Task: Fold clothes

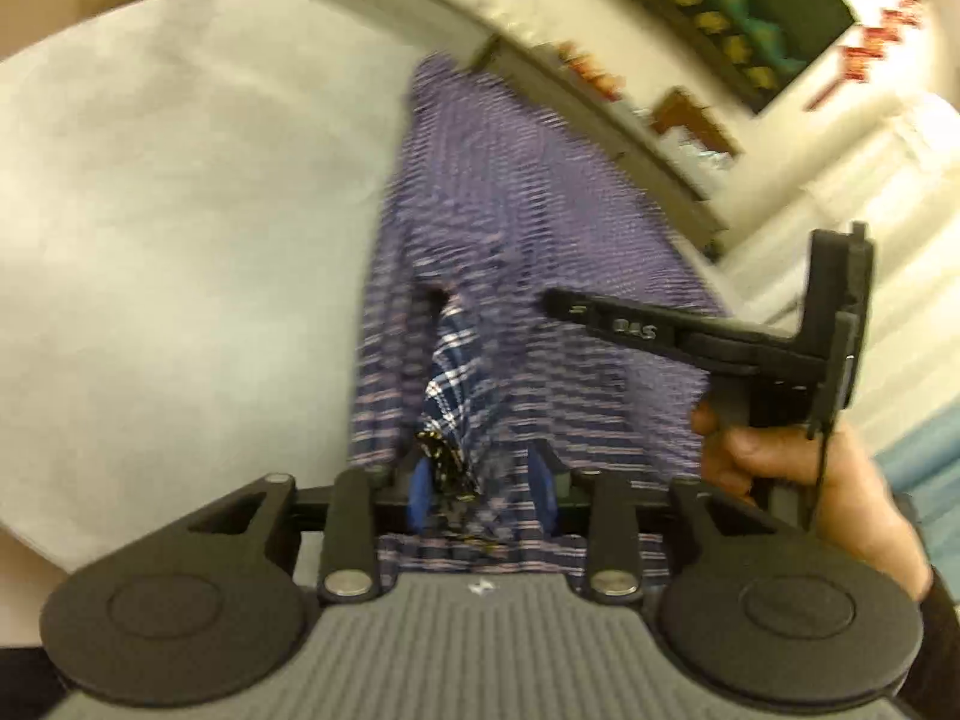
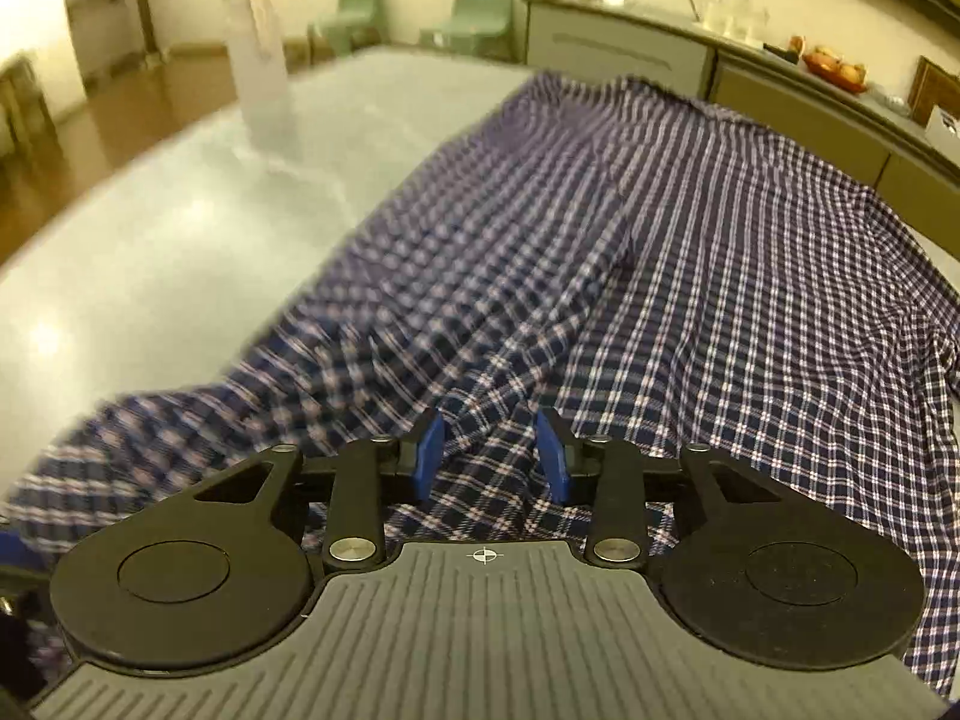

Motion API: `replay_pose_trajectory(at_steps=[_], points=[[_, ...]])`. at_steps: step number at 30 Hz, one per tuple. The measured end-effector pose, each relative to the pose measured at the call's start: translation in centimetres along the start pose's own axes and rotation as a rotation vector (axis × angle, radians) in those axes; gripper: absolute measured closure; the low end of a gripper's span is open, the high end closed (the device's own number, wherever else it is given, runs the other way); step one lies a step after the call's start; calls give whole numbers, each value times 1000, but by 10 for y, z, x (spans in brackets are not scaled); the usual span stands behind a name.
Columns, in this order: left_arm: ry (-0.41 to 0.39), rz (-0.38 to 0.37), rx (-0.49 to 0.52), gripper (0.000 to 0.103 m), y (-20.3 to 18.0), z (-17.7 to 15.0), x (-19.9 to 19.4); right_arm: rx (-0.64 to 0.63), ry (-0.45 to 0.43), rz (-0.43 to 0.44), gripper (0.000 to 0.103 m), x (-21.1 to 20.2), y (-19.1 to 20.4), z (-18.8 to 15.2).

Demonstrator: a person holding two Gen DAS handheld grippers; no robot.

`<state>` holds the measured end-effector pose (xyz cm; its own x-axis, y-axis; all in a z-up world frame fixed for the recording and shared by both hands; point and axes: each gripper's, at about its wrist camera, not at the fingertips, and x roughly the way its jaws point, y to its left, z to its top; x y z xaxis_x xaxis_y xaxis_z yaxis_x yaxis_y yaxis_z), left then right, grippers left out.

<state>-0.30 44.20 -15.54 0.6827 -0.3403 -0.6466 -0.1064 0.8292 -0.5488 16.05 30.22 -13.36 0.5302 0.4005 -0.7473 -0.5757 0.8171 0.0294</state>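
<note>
Left gripper [image 1: 480, 480] pinches bunched hem of plaid shirt [image 2: 690, 252]; right gripper [image 2: 489, 456] jaws narrow, cloth between, grip uncertain. Shirt sprawls unfolded across table [image 2: 180, 228], beside bottle [image 2: 258, 60]. Likely spreading or mid-fold; next needs flattening.

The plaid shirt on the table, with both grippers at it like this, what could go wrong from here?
1. The left gripper seems to pinch only a bunched bit of the plaid shirt, so the fabric may slip free if pulled.
2. The right gripper has its pads apart around a ridge of cloth; closing here could catch several layers and set a crooked fold.
3. A clear bottle stands near the shirt on the table; dragged cloth could topple it.
</note>
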Motion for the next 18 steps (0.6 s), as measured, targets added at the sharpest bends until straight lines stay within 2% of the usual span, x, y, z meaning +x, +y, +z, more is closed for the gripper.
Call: replay_pose_trajectory(at_steps=[1, 2, 4, 5, 7, 8, 10, 15, 18], points=[[26, 12, -9, 63, -2, 0, 7, 21, -4, -2, 55, -5, -12, -1], [74, 34, -24, 64, 0, -2, 17, 41, -9, -5, 46, -10, -24, -1], [96, 58, -29, 68, -3, -3, 21, 82, -18, -10, 46, -20, -48, -3], [102, 68, -30, 68, -6, -4, 23, 103, -22, -12, 53, -26, -60, -3], [67, 64, 2, 67, -15, -10, 5, 144, -31, -17, 51, -36, -85, -4], [47, 61, 20, 64, -20, -13, -5, 165, -35, -19, 46, -41, -97, -5], [19, 81, 55, 49, -25, -23, -23, 217, -47, -40, 39, -52, -125, -12], [-63, 240, 225, 47, -64, -21, -52, 429, -98, -205, 35, -88, -231, -70], [-92, 237, 293, 45, -98, -5, -55, 555, -129, -304, 33, -110, -294, -105]])
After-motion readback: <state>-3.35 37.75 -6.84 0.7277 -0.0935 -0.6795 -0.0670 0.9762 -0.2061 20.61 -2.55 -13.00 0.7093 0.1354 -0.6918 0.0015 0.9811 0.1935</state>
